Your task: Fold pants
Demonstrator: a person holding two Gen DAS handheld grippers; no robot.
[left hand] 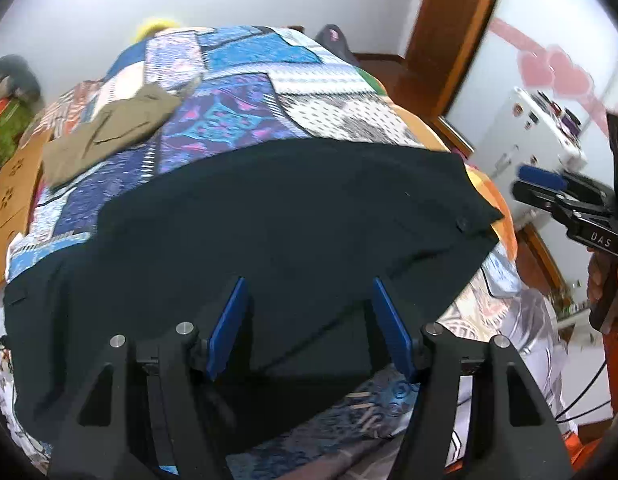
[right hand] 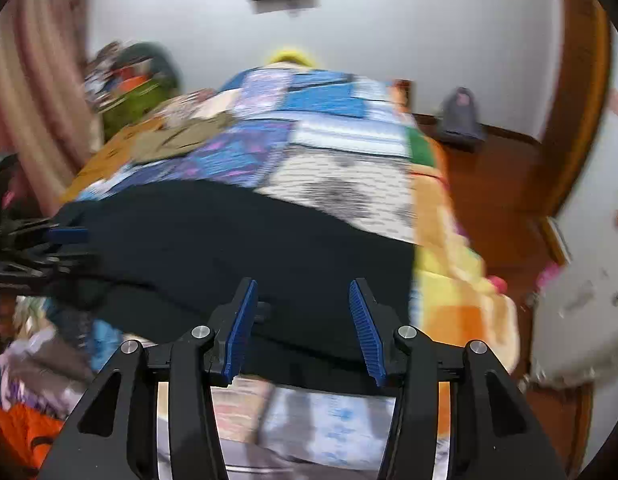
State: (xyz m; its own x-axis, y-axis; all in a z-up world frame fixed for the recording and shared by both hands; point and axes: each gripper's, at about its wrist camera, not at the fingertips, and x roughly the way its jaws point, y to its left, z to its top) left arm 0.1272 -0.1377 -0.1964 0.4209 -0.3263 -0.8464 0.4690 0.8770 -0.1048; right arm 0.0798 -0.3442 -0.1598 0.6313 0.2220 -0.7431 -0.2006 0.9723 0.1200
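So my left tongs (left hand: 307, 328) and right tongs (right hand: 303, 328) both hang spread over the black pants (left hand: 269, 220), gripping nothing; pants stretch toward 12 o'clock on the bed (left hand: 245, 80).

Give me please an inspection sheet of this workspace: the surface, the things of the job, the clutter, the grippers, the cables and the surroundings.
Surface: bed with patchwork bedspread, mostly blue and purple, orange at its right edge.
Job's things: dark pants spread flat across the near part of the bed.
Clutter: olive garment lying folded further back on the left; heap of clothes beside the bed.
Grippers: left gripper open above the pants, nothing between the pads; right gripper open, also holding nothing.
Cables: thin black cable hanging at the right, near the person's hand.
Surroundings: white wall, wooden door frame, white appliance with magnets.
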